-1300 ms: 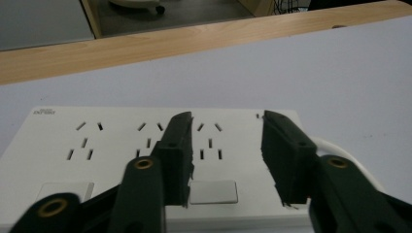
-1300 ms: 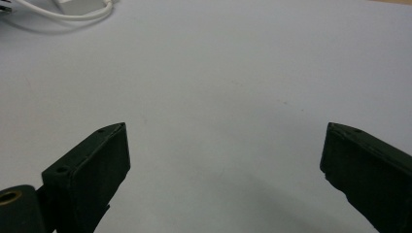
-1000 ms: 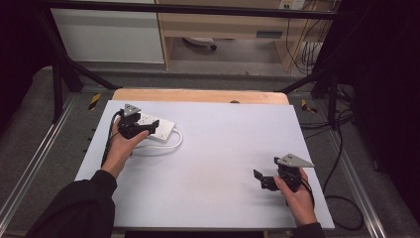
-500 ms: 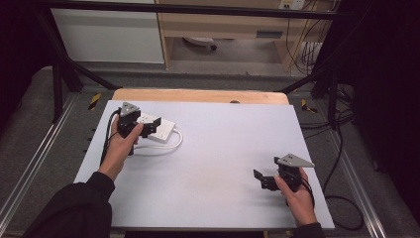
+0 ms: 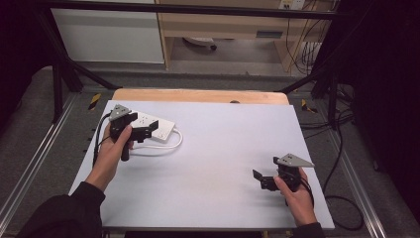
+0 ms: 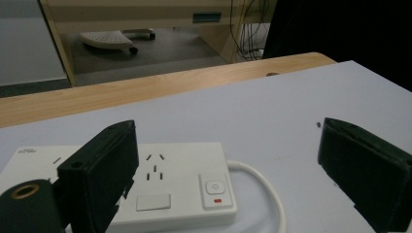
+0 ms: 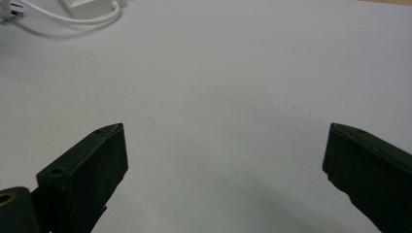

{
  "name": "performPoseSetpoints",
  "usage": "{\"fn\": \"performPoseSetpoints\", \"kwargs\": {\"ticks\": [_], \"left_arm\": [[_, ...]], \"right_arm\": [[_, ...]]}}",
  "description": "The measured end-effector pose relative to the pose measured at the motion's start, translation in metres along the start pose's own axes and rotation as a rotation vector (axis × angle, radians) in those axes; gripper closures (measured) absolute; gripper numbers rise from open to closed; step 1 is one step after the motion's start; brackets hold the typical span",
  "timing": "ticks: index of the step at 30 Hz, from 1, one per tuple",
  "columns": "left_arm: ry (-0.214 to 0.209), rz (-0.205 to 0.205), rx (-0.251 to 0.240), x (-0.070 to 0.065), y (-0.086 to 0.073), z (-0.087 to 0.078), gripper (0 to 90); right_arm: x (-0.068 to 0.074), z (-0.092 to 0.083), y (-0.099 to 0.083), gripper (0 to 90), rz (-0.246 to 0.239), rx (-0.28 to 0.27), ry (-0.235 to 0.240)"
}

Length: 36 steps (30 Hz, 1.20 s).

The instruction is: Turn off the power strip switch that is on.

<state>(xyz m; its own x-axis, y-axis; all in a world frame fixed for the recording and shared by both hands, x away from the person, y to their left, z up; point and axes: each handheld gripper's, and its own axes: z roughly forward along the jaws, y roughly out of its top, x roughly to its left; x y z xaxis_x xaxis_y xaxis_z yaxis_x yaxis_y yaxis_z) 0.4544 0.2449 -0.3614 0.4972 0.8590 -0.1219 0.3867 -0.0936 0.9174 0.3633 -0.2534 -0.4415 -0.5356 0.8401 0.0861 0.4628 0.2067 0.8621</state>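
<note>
**A:** where's the power strip [image 5: 153, 128] sitting? can't work it out from the overhead.

**B:** far left corner of the worktop [image 5: 223, 148], white cable [image 5: 166, 145] looping out toward the middle. The left gripper [image 6: 228, 179] is right at it, jaws wide, one jaw over the sockets, gripping nothing.

**A:** and the right gripper [image 7: 223, 179]?

**B:** near the front right corner, well apart from the strip, jaws spread wide over bare surface.

A white-topped table [image 5: 213, 158] carries 1 white power strip [image 5: 157, 127] with its cable [image 5: 168, 145].
</note>
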Motion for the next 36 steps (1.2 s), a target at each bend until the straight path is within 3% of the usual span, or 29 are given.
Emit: {"fn": "performPoseSetpoints", "kwargs": {"ticks": [14, 26, 36], "left_arm": [[-0.026, -0.002, -0.039, -0.013, -0.008, -0.038, 6.6], [-0.017, -0.010, -0.063, -0.009, -0.022, -0.069, 6.6], [-0.016, -0.021, -0.073, -0.009, -0.036, -0.085, 6.6]], "right_arm": [[0.000, 0.001, 0.000, 3.2, -0.006, 0.006, -0.013], [0.000, 0.002, -0.001, 3.2, -0.002, 0.011, -0.019], [0.000, 0.001, -0.001, 3.2, -0.002, 0.011, -0.019]]}}
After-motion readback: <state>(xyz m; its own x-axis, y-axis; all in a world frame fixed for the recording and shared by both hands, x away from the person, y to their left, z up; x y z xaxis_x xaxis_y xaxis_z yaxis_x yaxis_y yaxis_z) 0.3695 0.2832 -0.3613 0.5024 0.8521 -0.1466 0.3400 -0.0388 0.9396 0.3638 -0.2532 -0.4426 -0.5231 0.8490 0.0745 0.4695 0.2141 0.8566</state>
